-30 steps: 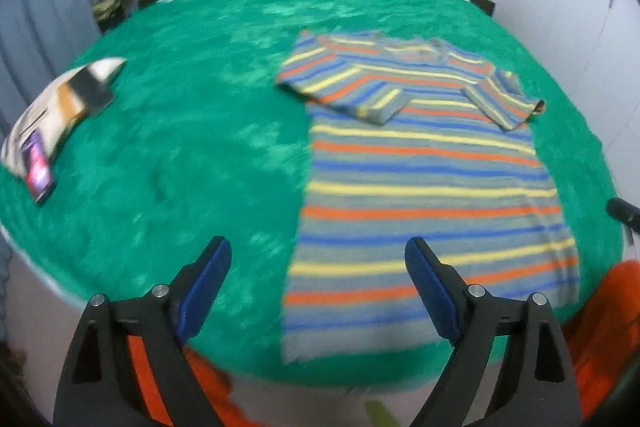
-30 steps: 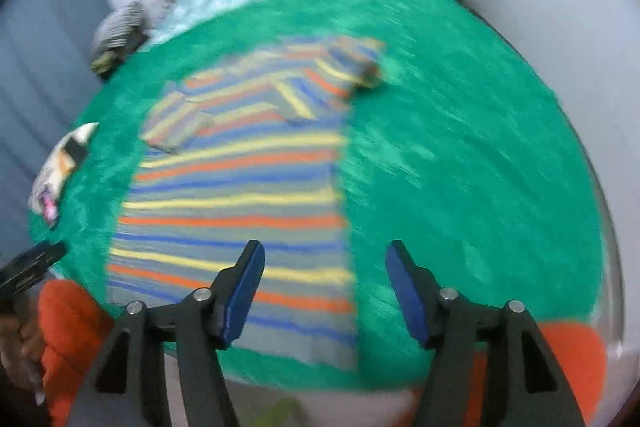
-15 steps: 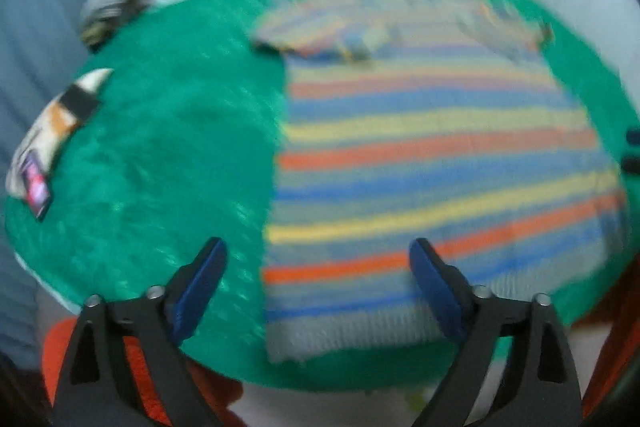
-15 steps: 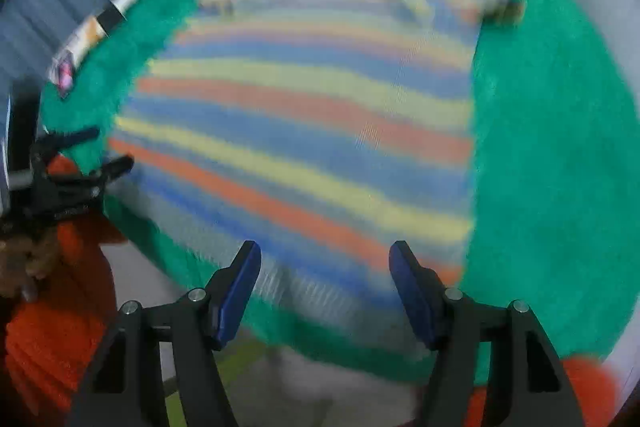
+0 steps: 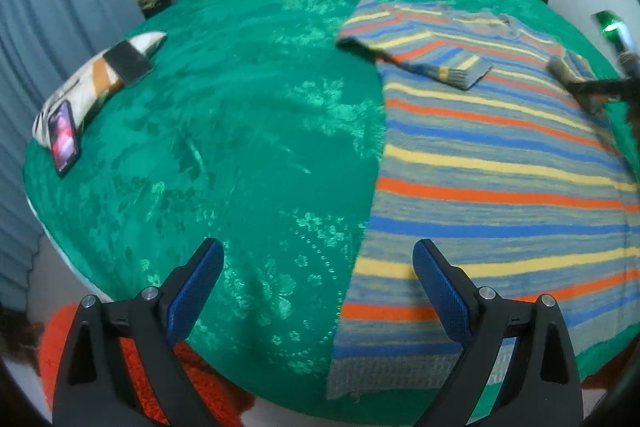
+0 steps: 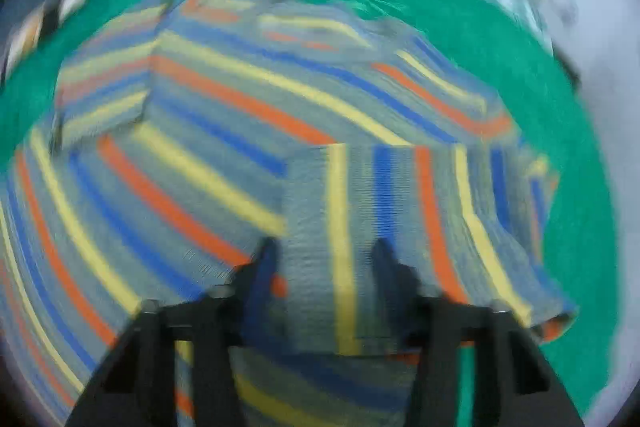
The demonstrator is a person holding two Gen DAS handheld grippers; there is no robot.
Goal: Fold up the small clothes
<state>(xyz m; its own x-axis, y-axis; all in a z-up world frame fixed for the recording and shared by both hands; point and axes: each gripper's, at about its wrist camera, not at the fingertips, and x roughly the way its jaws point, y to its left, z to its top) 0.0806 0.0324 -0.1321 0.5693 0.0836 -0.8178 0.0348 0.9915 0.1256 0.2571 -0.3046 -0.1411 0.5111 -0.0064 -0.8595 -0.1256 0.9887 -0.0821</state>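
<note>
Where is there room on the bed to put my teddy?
The widest bare patch of green blanket lies between the striped shirt and the pillow with the phone. The shirt side is crowded, with the right hand-held gripper there.

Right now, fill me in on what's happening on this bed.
A person with tongs in each hand is folding a striped knit sweater spread on a green bedspread. The right tongs have gripped the sweater's right side and are lifting it over the body, though that view is blurred. The left tongs are open, holding nothing, over the bedspread near the sweater's lower left edge. Both sleeves are already folded in. A phone leans on a pillow at the left.
</note>
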